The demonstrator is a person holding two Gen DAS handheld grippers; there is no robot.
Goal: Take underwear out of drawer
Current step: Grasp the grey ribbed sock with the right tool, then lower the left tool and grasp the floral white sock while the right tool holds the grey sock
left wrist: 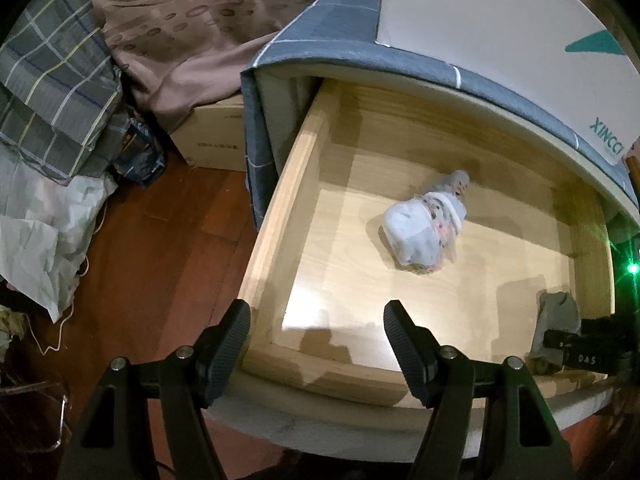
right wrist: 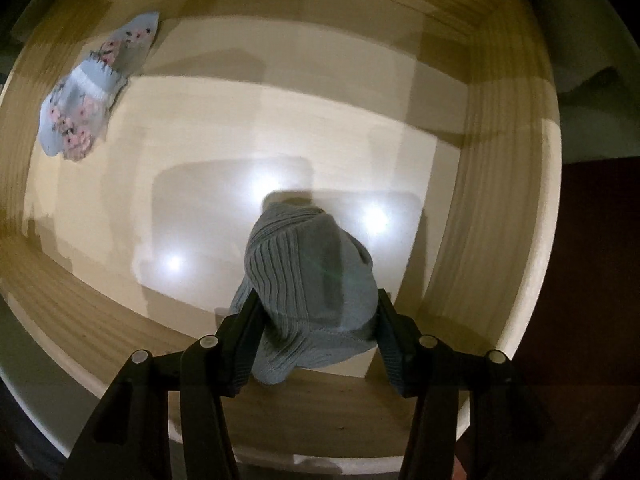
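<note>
Grey ribbed underwear (right wrist: 310, 280) pinched in right gripper (right wrist: 316, 320), low in drawer (right wrist: 500, 216)'s near right corner; floral pair (left wrist: 426, 226) mid-floor. Left gripper (left wrist: 316, 344) spread, empty, over front rim. Extraction step, apparently; next, a straight lift clear of the wall.

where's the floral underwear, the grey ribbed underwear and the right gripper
floral underwear (left wrist: 424, 228): left wrist view, middle of the white bundle
grey ribbed underwear (right wrist: 308, 276): right wrist view, ribbed front of the bunched cloth
right gripper (right wrist: 316, 320): right wrist view, midway between its fingertips, closed on the grey cloth
</note>
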